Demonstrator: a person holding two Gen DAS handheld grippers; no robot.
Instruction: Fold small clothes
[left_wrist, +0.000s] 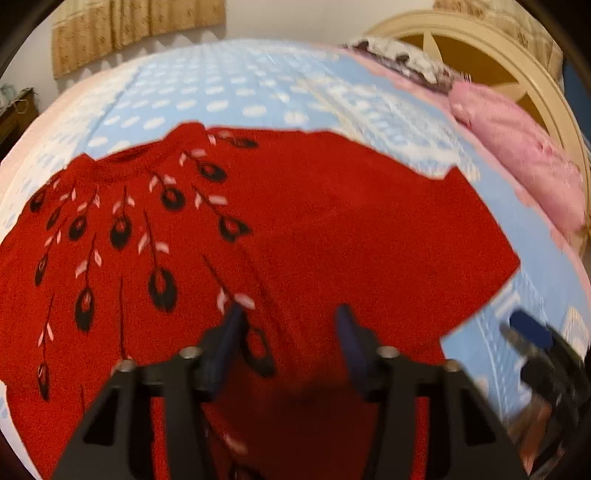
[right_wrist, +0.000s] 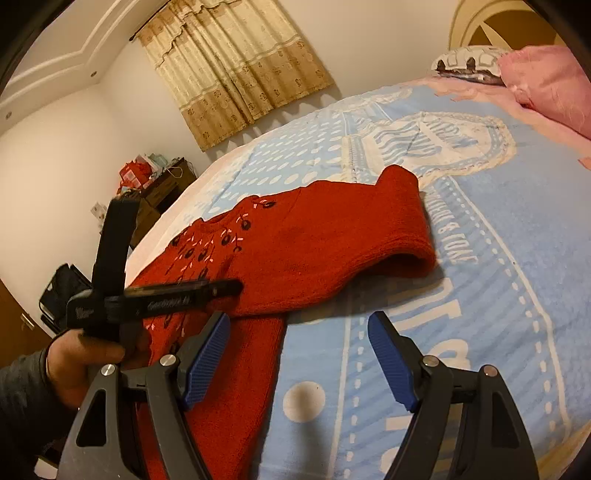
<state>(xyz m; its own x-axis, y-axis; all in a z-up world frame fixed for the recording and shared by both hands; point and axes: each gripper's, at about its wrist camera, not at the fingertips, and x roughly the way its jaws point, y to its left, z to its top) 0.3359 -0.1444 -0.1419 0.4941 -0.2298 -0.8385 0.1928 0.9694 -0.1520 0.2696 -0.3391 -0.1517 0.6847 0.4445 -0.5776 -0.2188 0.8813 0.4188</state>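
Note:
A small red knitted sweater (left_wrist: 332, 229) with black and pink flower embroidery lies on the blue bedspread (left_wrist: 236, 96), with one sleeve folded across its body. My left gripper (left_wrist: 290, 314) hovers just above the sweater's middle, jaws open and empty. In the right wrist view the sweater (right_wrist: 314, 243) lies to the left, its folded sleeve end pointing right. My right gripper (right_wrist: 299, 325) is open and empty over the bedspread (right_wrist: 480, 280), beside the sweater's lower edge. The left gripper's body (right_wrist: 114, 295) and the hand holding it show at the left. The right gripper shows blurred at the left wrist view's right edge (left_wrist: 532, 332).
A pink pillow (right_wrist: 554, 85) and a patterned pillow (right_wrist: 465, 62) lie at the head of the bed by a cream headboard (left_wrist: 480, 48). A curtain (right_wrist: 236, 62) hangs on the far wall. A dark dresser with clutter (right_wrist: 162, 188) stands beyond the bed's far side.

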